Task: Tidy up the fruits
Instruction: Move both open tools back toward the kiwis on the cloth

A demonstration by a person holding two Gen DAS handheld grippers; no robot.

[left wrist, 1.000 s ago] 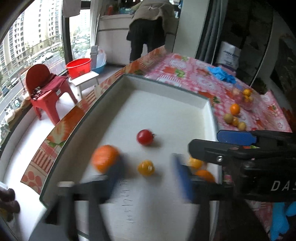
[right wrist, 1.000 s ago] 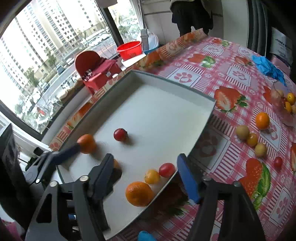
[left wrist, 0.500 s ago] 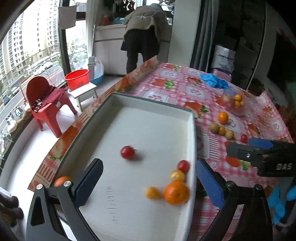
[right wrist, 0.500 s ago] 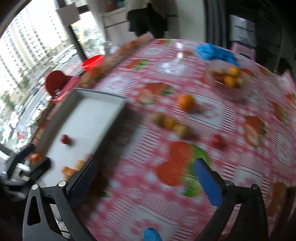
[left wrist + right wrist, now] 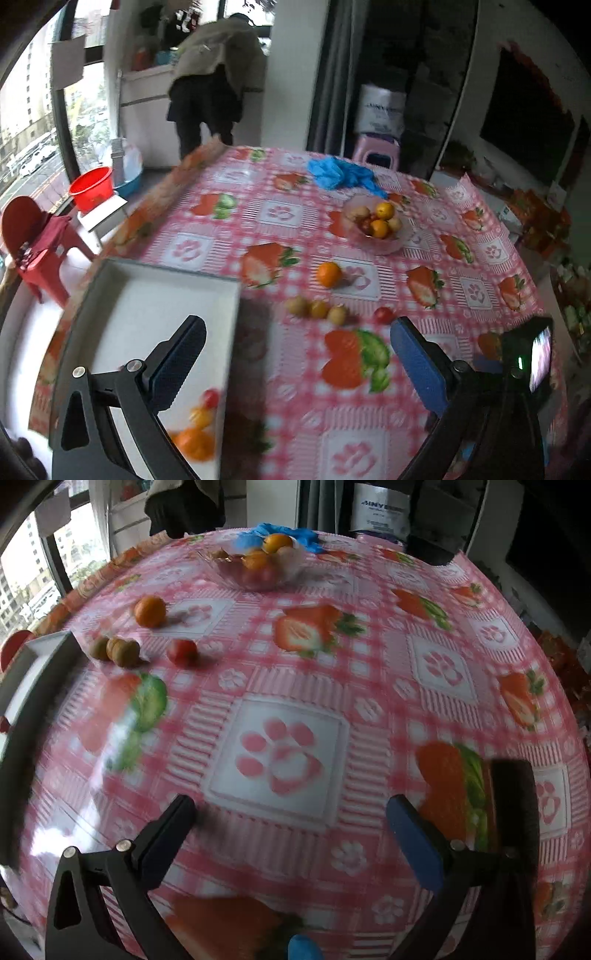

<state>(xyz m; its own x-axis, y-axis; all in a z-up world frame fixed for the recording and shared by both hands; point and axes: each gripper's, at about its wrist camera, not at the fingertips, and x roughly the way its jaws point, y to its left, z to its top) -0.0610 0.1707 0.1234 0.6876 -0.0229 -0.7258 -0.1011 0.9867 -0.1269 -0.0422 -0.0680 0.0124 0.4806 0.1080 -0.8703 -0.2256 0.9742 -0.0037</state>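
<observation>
A: Pink strawberry-print tablecloth [image 5: 288,686]; round orange mandarin [image 5: 149,611] lies loose, just outside white rectangular tray [image 5: 155,295].

B: Left gripper [image 5: 295,354] and right gripper [image 5: 291,830] spread wide, empty. Probably light, soft; grip across its middle, gently.

White bag [image 5: 380,107] behind table, against dark wall: one line of dark print; blurred in left wrist view, unreadable. Same bag [image 5: 380,507] in right wrist view: print in capitals, letters look like "SINY...", rest too soft to read. No other legible text, numbers or labels in either view.
</observation>
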